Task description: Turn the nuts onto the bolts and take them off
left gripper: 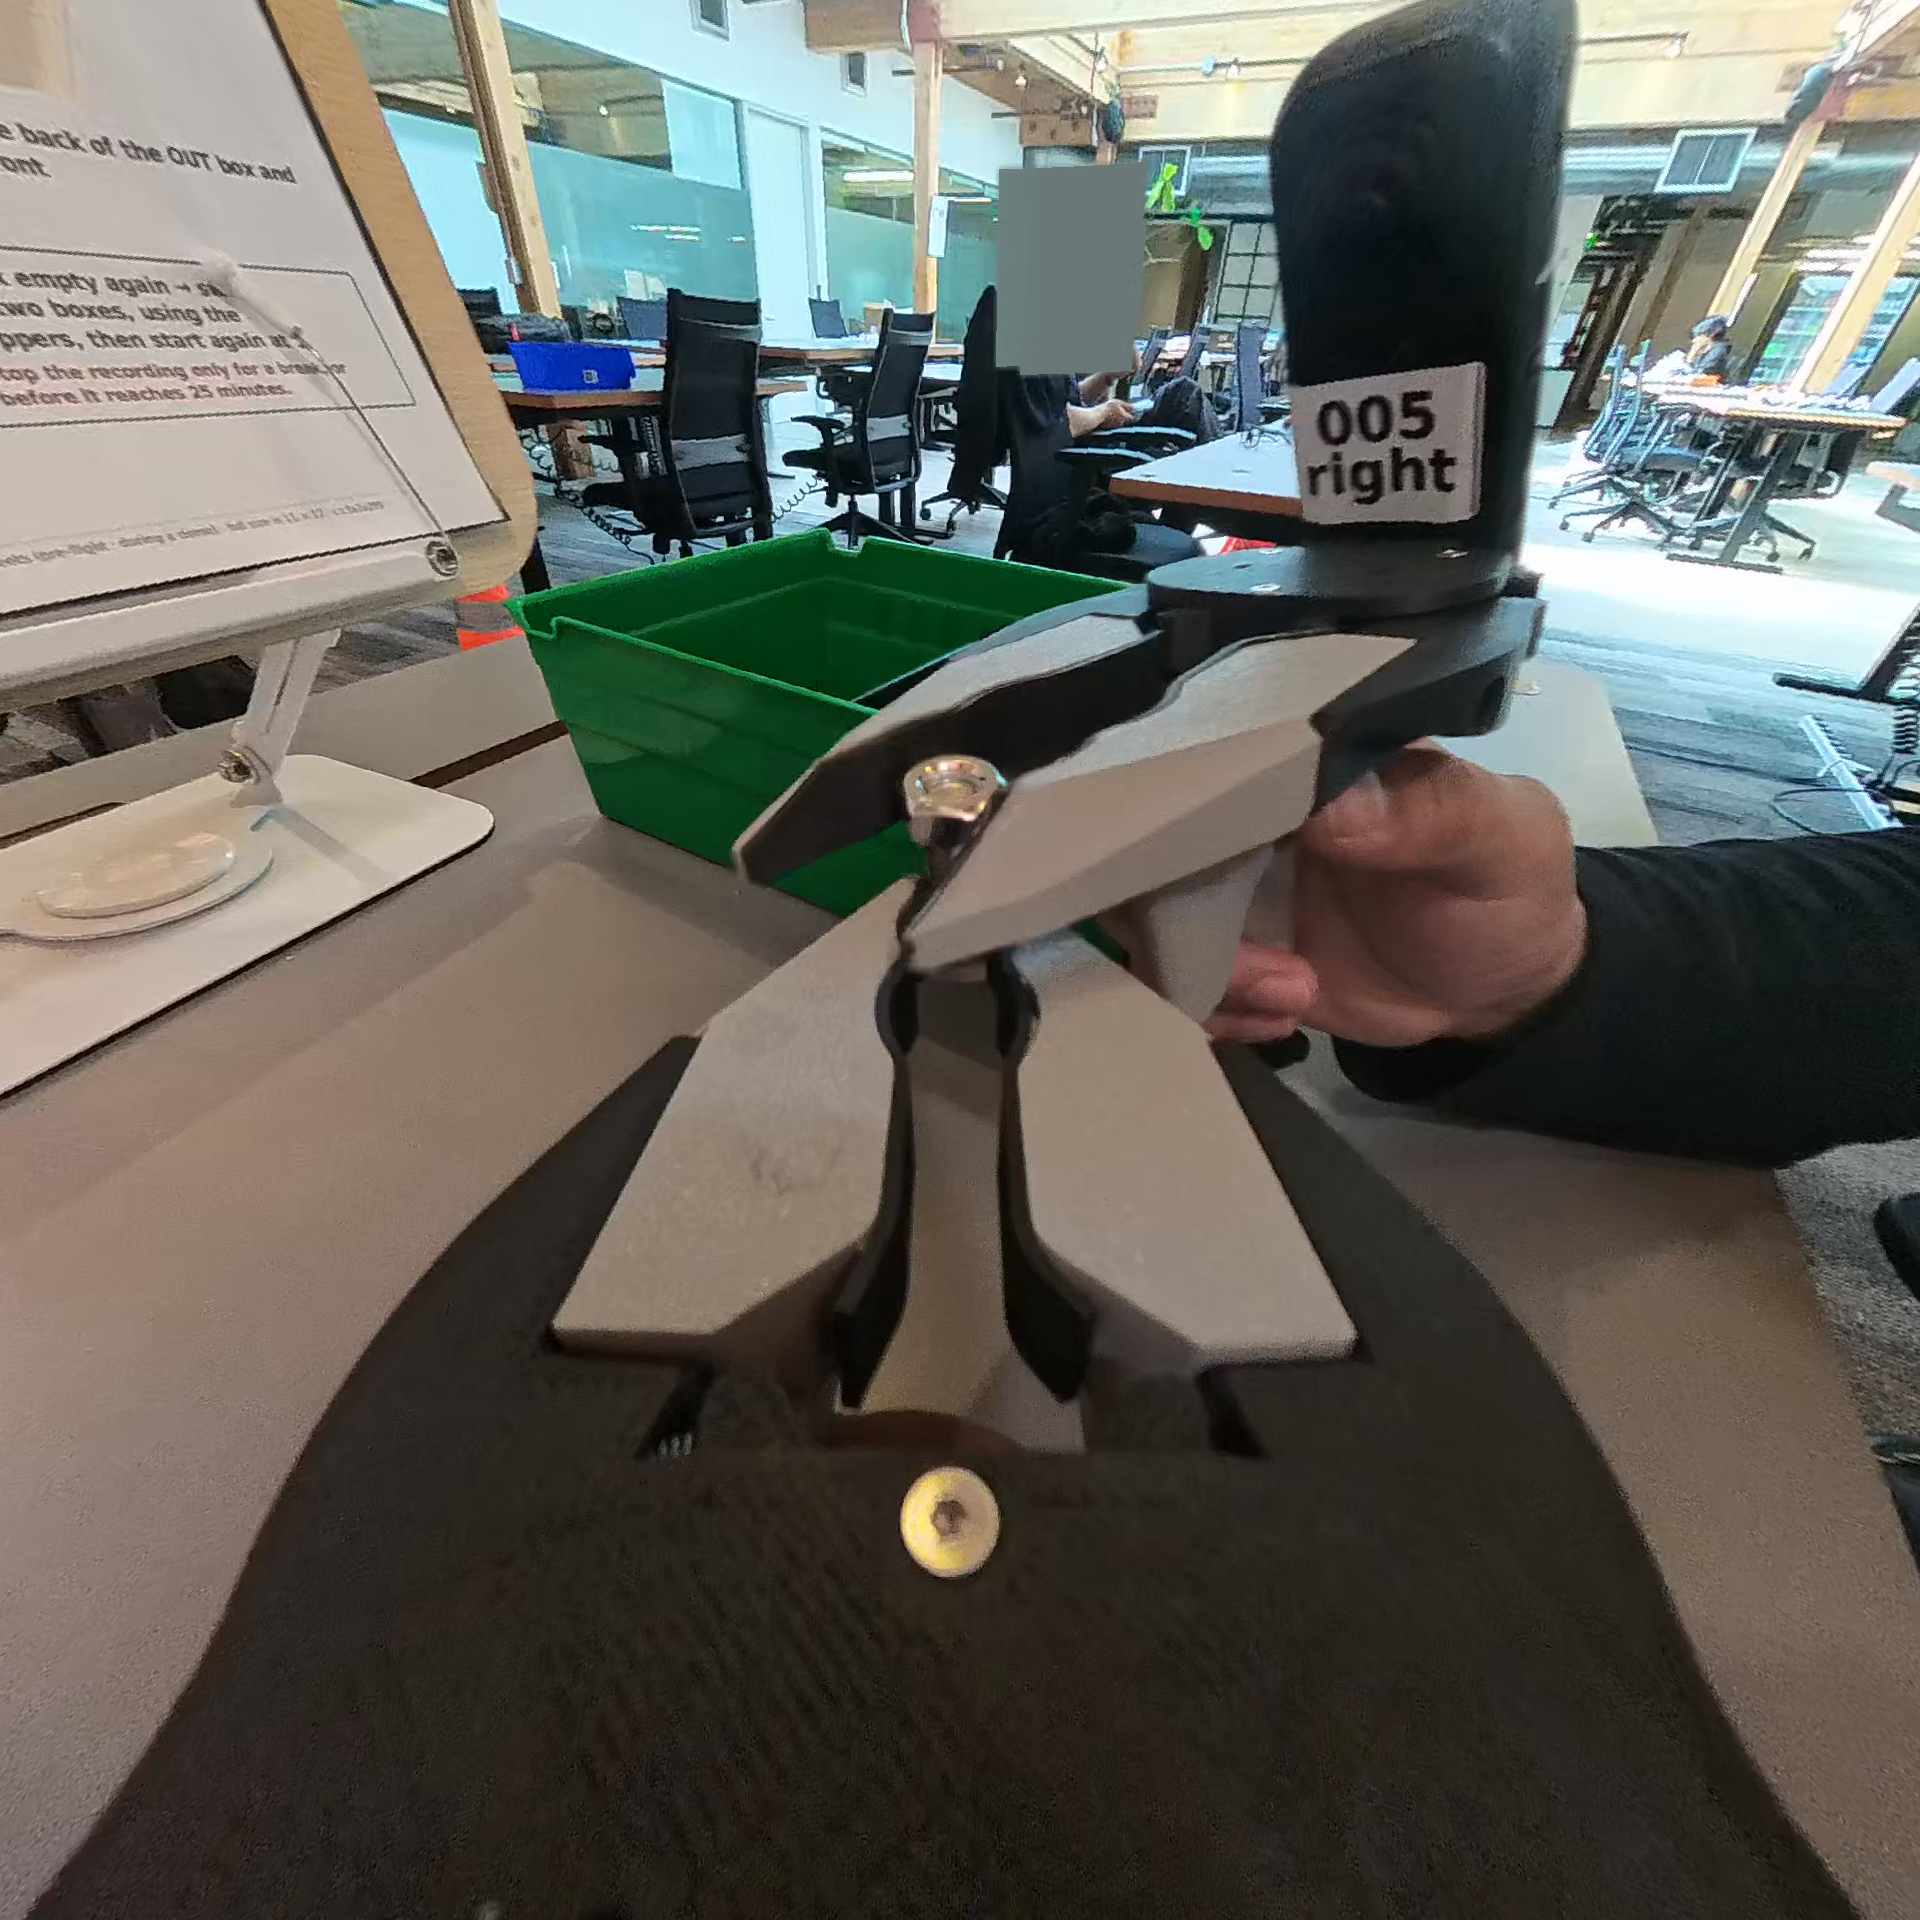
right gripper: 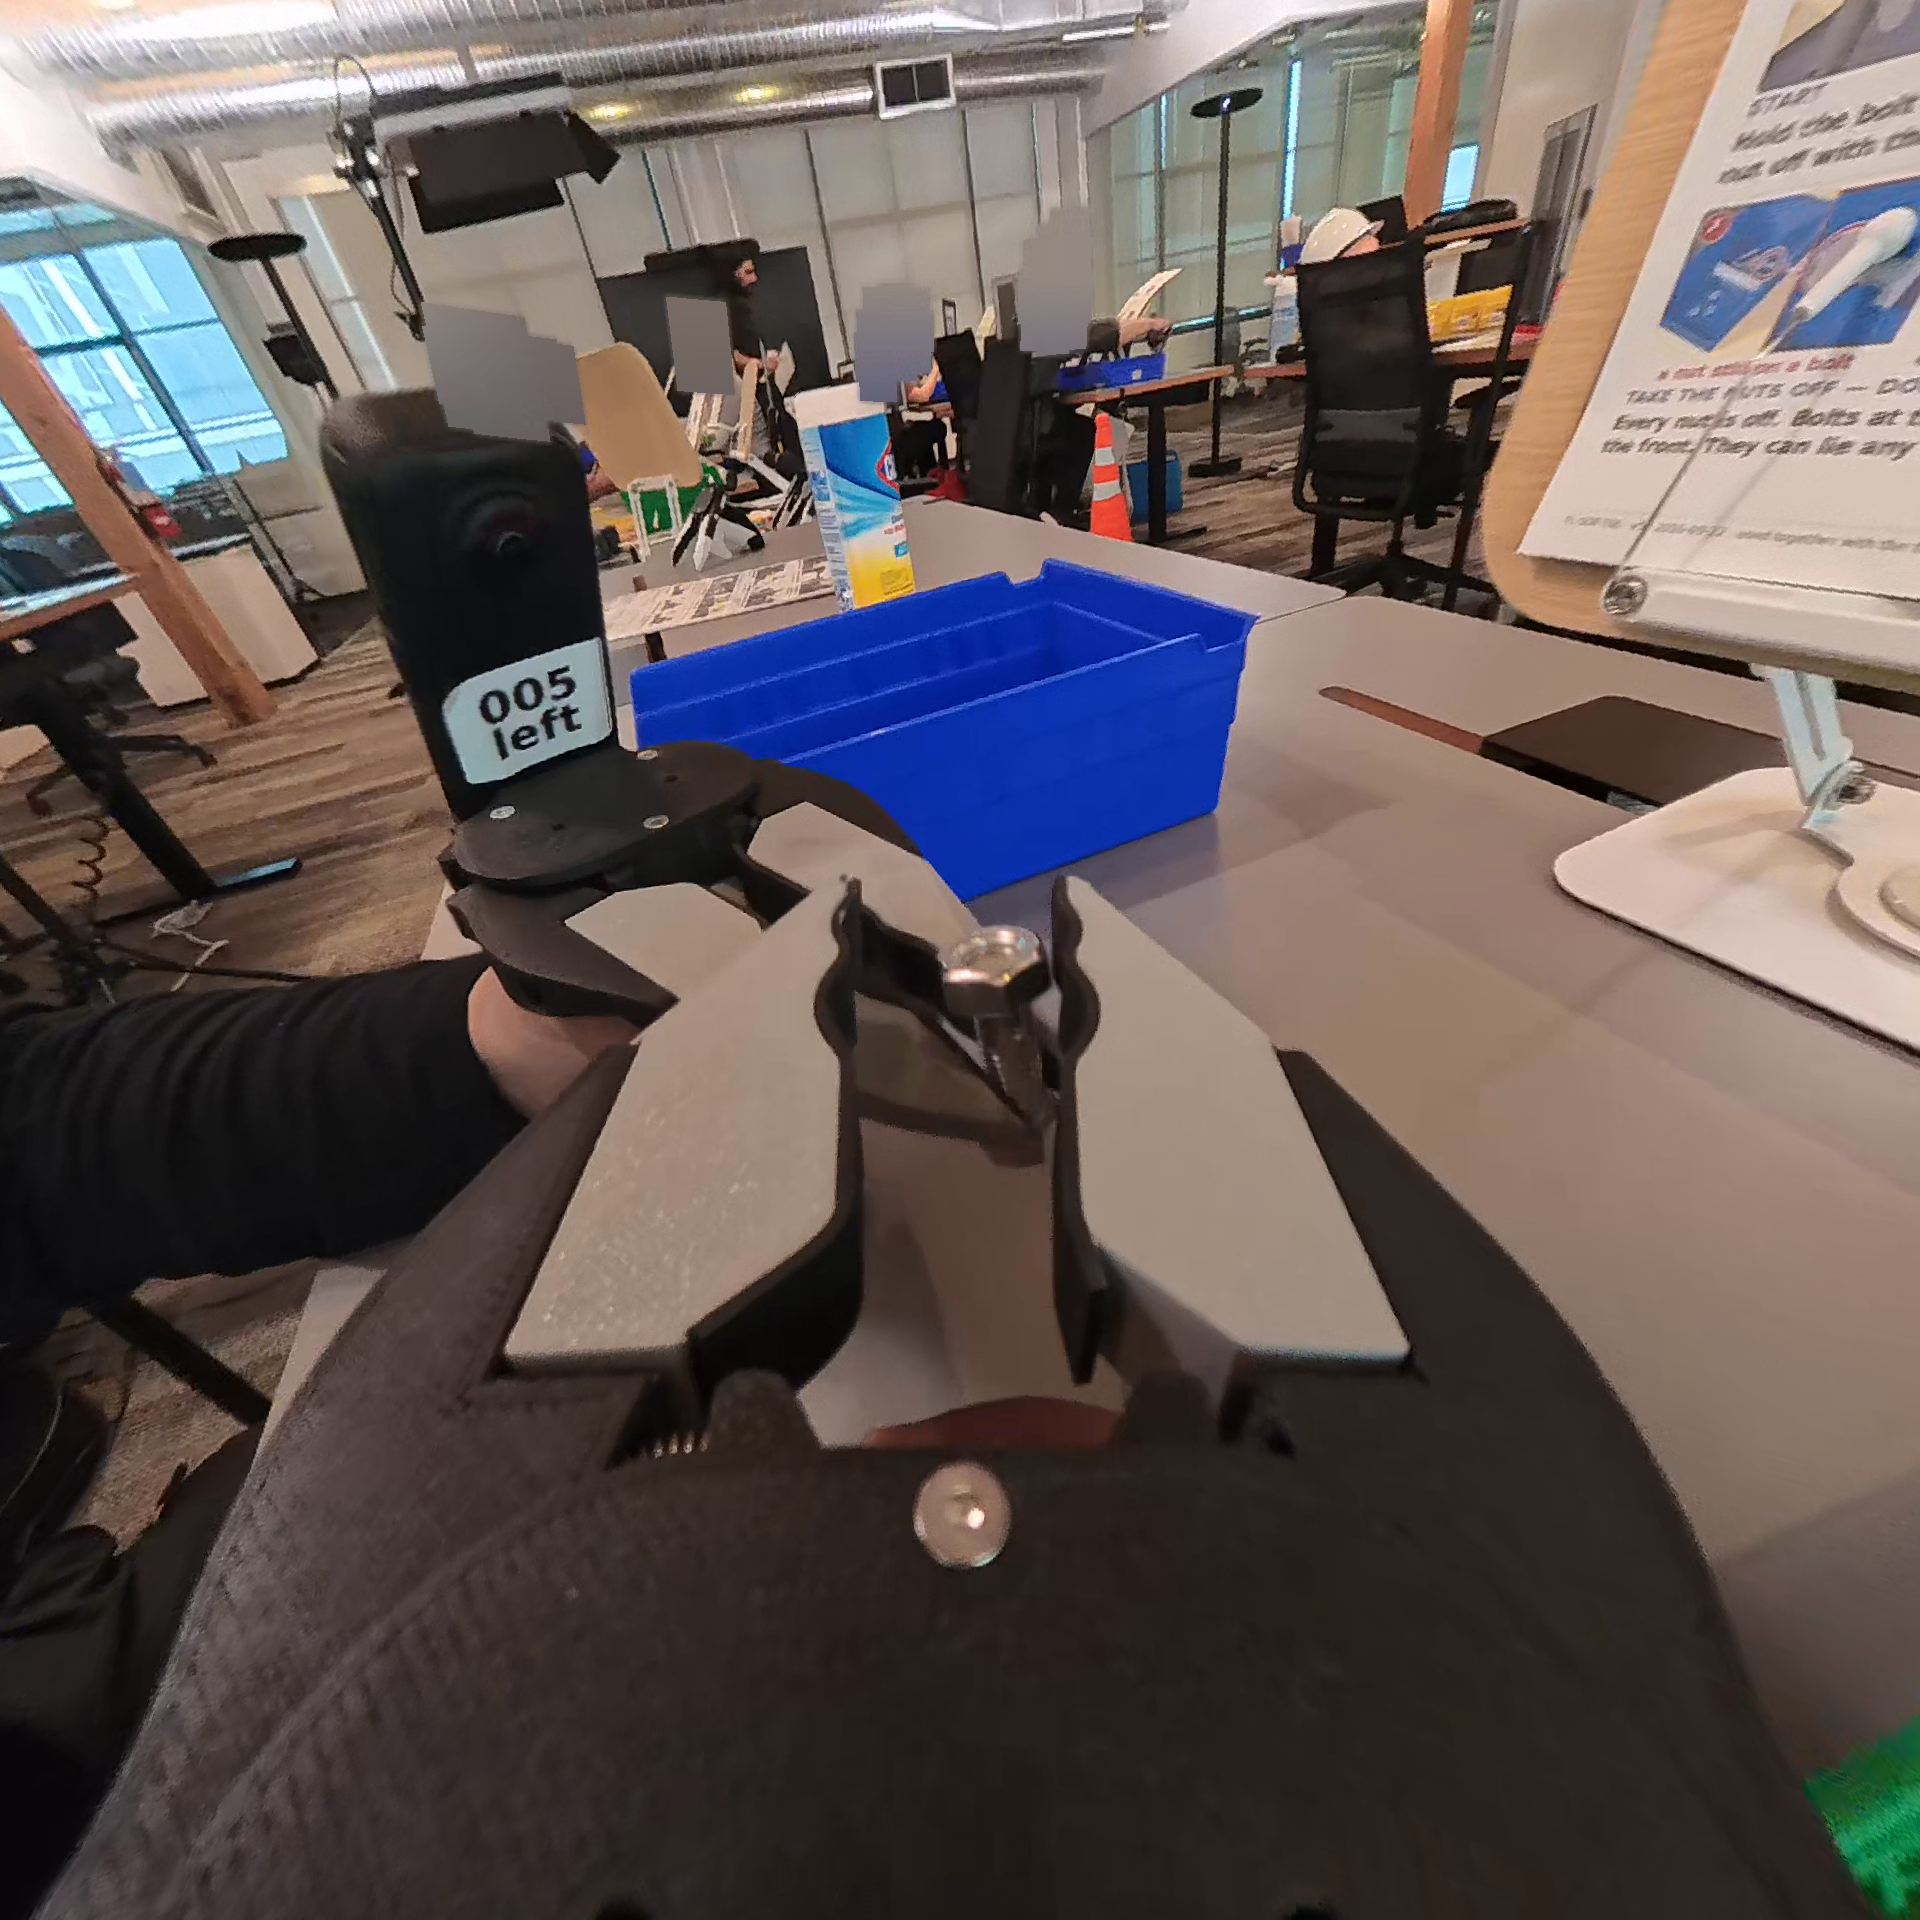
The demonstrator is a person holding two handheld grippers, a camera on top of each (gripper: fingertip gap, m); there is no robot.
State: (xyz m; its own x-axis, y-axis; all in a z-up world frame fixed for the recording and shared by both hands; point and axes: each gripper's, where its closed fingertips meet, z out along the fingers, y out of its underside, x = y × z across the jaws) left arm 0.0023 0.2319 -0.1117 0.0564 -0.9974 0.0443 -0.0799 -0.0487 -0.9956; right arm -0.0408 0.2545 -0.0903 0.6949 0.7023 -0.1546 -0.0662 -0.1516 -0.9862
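Observation:
A silver nut (left gripper: 951,795) sits at the top of an upright bolt (left gripper: 938,857), held in the air above the grey table (left gripper: 312,1091). My right gripper (left gripper: 894,862) comes in from the right, held by a hand (left gripper: 1434,904), and is shut on the nut. My left gripper (left gripper: 951,982) is below it, shut on the bolt's lower part, which is hidden. In the right wrist view the nut (right gripper: 997,971) sits between my right gripper's (right gripper: 961,925) fingers. The bolt shaft (right gripper: 1013,1049) runs down into the left gripper (right gripper: 1013,1101), which comes in from the left.
A green bin (left gripper: 707,707) stands just behind the grippers. A blue bin (right gripper: 987,769) stands on the table in the right wrist view. An instruction sheet on a white stand (left gripper: 260,831) is at the left, also in the right wrist view (right gripper: 1766,852). A wipes canister (right gripper: 857,499) stands farther back. The grippers' ends are close to 5 centimeters from one another.

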